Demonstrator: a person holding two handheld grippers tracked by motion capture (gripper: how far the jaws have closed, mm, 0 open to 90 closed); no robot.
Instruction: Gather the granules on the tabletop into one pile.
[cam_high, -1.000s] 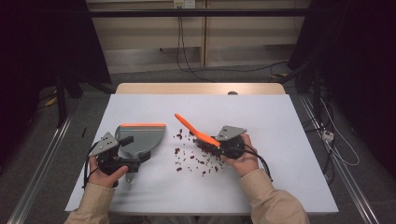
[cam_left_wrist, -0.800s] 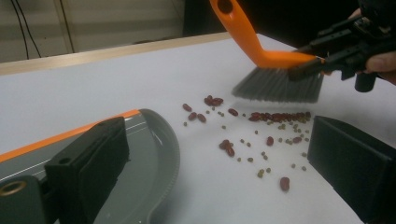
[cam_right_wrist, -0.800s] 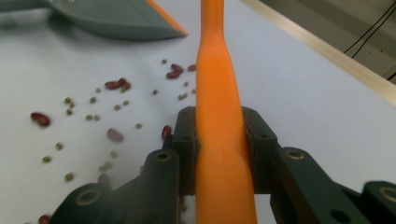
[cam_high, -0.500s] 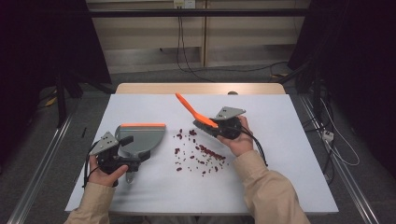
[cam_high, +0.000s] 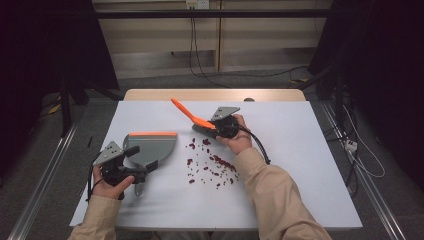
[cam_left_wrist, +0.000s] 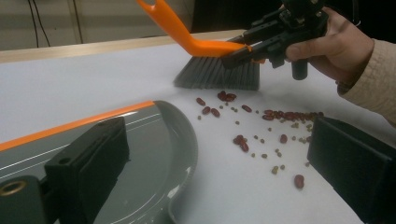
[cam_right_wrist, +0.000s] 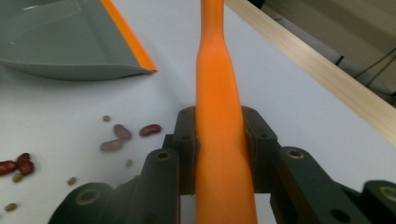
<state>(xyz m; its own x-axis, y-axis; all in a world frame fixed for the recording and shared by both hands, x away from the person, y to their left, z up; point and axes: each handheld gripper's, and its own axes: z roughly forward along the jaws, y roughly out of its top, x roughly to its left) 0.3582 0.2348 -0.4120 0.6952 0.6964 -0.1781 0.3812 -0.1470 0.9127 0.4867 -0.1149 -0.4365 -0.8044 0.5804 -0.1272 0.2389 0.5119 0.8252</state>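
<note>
Since the earlier frame, the right gripper (cam_high: 209, 126) has carried the orange brush (cam_high: 192, 117) away from the person, past the scattered beans (cam_high: 212, 165). Its 2 jaws are clamped on the brush handle, whose long axis slants up and to the left. Bristles touch the white table (cam_high: 300, 165). The left gripper (cam_high: 142, 162) grips the grey dustpan (cam_high: 152, 145), jaws closed on its handle.

From my right gripper view, the brush handle (cam_right_wrist: 219, 116) runs off the top and bottom edges, and its bristles are out of frame. The dustpan (cam_right_wrist: 60, 42) beside that handle is cut by the top and left edges. Beans (cam_high: 212, 162) in my high view are too small to tell apart.
</note>
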